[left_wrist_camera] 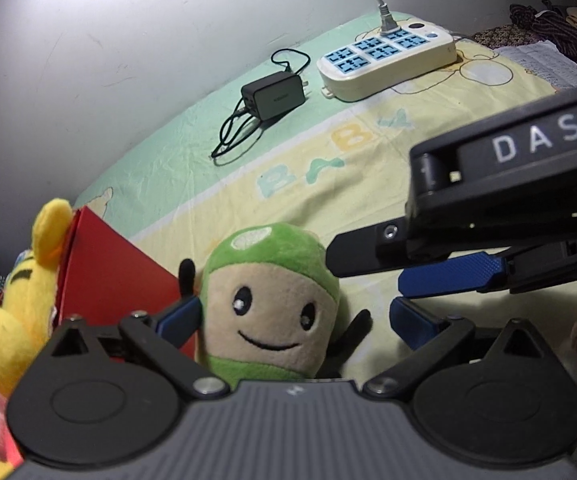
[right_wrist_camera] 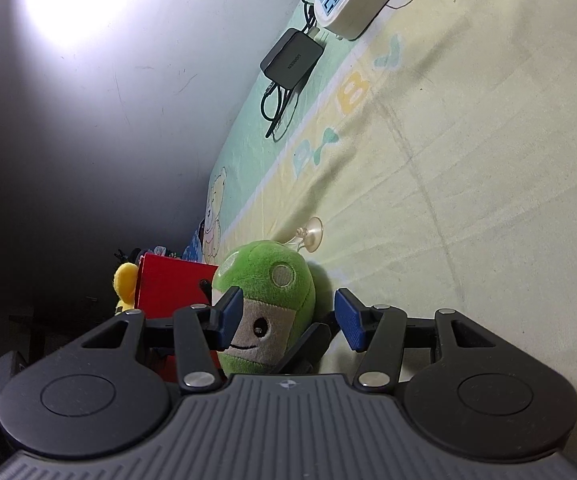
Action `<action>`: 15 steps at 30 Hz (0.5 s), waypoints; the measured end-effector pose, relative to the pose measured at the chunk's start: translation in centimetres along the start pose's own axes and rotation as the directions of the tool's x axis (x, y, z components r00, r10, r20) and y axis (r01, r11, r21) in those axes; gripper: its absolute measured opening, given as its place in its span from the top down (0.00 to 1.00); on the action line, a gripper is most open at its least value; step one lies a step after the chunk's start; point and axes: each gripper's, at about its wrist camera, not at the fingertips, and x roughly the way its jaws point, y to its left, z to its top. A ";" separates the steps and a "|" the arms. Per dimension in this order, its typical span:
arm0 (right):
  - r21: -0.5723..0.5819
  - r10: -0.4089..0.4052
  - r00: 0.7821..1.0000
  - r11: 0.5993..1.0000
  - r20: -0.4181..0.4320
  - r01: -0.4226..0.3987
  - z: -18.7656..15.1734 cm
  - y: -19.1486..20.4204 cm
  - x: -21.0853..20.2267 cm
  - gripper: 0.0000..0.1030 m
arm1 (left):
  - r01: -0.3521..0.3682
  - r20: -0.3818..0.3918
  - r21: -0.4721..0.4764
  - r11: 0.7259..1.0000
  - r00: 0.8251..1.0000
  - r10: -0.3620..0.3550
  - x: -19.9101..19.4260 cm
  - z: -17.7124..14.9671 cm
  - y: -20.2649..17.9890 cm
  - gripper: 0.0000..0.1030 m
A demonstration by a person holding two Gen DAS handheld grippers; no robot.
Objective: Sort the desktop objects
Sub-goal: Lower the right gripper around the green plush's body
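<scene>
Left gripper [left_wrist_camera: 288, 320]: blue-padded fingers spread wide, one to each side of the green plush toy [left_wrist_camera: 272, 308], neither pad pressing it.

Right gripper [right_wrist_camera: 290, 318]: fingers likewise apart; the left pad overlaps the toy's face in its own view, the right pad stands clear of the toy's side. Seen from the left wrist camera, this gripper reaches in from the toy's right, its body marked "DAS".

Green plush toy: green cap with pale spots, beige smiling face, thin black limbs. It sits on the bedsheet [left_wrist_camera: 368, 200], between both pairs of fingers. A clear suction cup [right_wrist_camera: 312, 234] shows just behind its head.

Red box [left_wrist_camera: 104, 264]: immediately to the toy's left, touching or nearly so. A yellow plush [left_wrist_camera: 20, 292] leans at the box's far side from the toy.

Bedsheet: pale yellow and green, printed "BABY" beyond the toy.

Black charger [left_wrist_camera: 274, 96]: well beyond the toy, near the wall, its black cable [left_wrist_camera: 234, 128] looped beside it.

Cream power strip [left_wrist_camera: 388, 60]: just beside the charger, farther from the toy, blue sockets, one plug inserted.
</scene>
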 end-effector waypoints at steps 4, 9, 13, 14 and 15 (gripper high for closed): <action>-0.011 0.021 1.000 1.000 -0.016 -0.021 0.0 -0.1 0.6 0.46 | -0.023 -0.008 0.006 1.000 1.000 0.023 0.6 0.0 -0.4 0.02; 0.012 0.027 0.999 1.000 -0.020 -0.026 0.4 -0.8 1.2 0.46 | -0.049 0.001 0.016 0.999 0.999 0.049 1.5 0.0 -0.9 0.02; 0.002 0.034 0.999 0.999 -0.011 -0.034 0.4 -0.7 0.9 0.46 | -0.029 0.018 0.006 1.000 0.999 0.028 1.2 0.1 -0.8 0.02; 0.002 0.038 0.999 0.999 -0.009 -0.038 0.5 -0.8 0.8 0.46 | -0.008 0.027 0.002 1.000 1.000 0.008 0.8 0.1 -0.8 0.02; 0.008 0.043 0.999 0.999 -0.011 -0.043 0.5 -1.0 0.6 0.46 | 0.010 0.037 0.001 1.000 0.999 -0.010 0.3 0.1 -1.0 0.02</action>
